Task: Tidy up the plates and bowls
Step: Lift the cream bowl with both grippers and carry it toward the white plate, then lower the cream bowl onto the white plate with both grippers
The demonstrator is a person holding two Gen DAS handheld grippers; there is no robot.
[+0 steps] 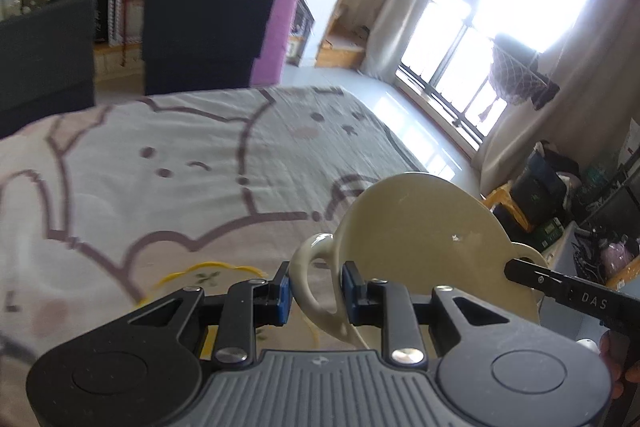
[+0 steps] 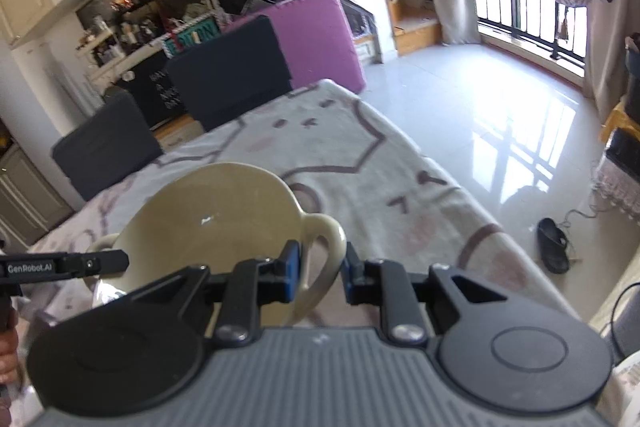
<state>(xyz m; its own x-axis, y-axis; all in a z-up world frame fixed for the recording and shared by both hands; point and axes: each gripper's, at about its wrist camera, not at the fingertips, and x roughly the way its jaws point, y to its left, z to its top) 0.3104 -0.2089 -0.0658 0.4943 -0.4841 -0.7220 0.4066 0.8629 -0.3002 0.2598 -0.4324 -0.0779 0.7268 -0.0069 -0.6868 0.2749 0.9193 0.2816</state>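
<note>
A cream two-handled bowl [image 1: 420,227] hangs tilted above the table. In the left wrist view my left gripper [image 1: 316,291] is shut on the bowl's near loop handle [image 1: 308,267], blue pads on either side of it. The right gripper's finger [image 1: 560,285] reaches the far handle at the right edge. In the right wrist view the same bowl [image 2: 216,211] fills the centre, and my right gripper [image 2: 322,271] is shut on its right handle [image 2: 330,239]. The left gripper's finger [image 2: 80,265] comes in from the left. A yellow-rimmed plate [image 1: 208,269] lies on the cloth under the left gripper.
The table wears a pale cartoon-print cloth [image 1: 180,167]. Two dark chairs [image 2: 228,83] stand at its far side, with a purple box [image 2: 320,39] behind them. The tiled floor [image 2: 480,115] is to the right, with a black slipper [image 2: 554,245] near the table.
</note>
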